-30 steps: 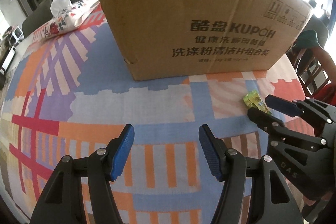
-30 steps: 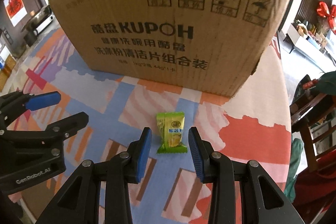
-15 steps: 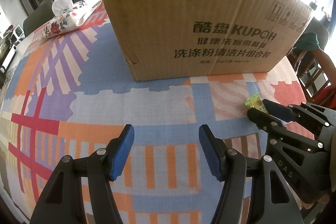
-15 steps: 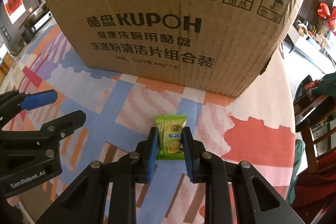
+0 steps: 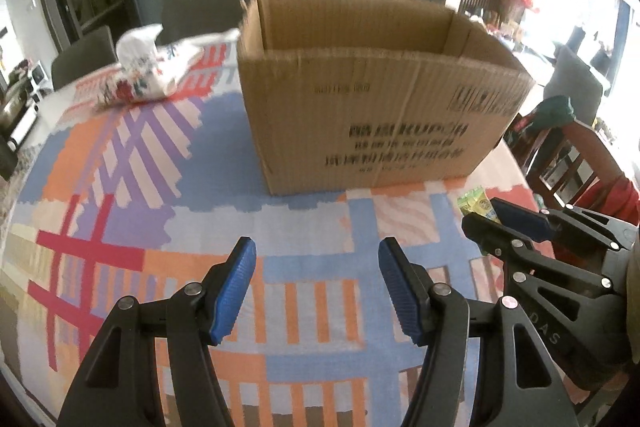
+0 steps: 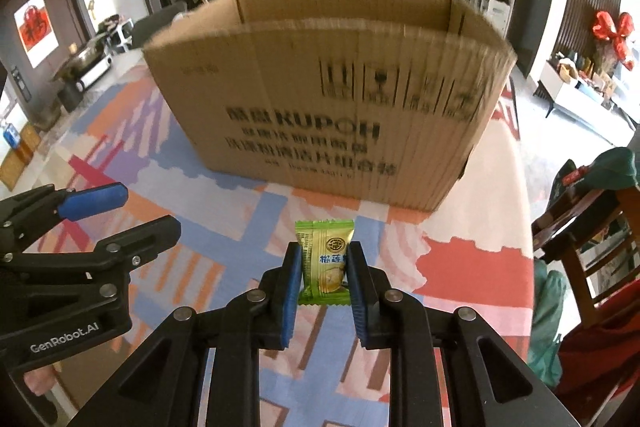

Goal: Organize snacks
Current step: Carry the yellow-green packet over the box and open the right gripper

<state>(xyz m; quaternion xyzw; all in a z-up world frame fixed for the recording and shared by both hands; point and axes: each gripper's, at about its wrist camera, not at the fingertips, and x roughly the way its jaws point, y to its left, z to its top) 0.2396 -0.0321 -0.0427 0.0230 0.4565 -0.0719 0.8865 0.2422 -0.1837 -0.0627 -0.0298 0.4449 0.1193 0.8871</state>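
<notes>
My right gripper point(image 6: 323, 269) is shut on a small green and yellow snack packet point(image 6: 325, 259) and holds it above the table, in front of the open cardboard box point(image 6: 332, 99). In the left wrist view the packet point(image 5: 476, 205) sticks out of the right gripper point(image 5: 486, 217) at the right. My left gripper point(image 5: 316, 279) is open and empty above the patterned tablecloth point(image 5: 160, 187), short of the box point(image 5: 372, 107). It shows at the left of the right wrist view point(image 6: 132, 213). The box's inside is mostly hidden.
A floral tissue pack point(image 5: 152, 67) lies at the table's back left, beside the box. Wooden chairs point(image 6: 580, 227) stand by the table's right edge. Dark chairs point(image 5: 80, 55) stand behind the table.
My right gripper closed on the snack packet and lifted it off the table. Both grippers rose, so the box's open top now shows. The left gripper stayed open.
</notes>
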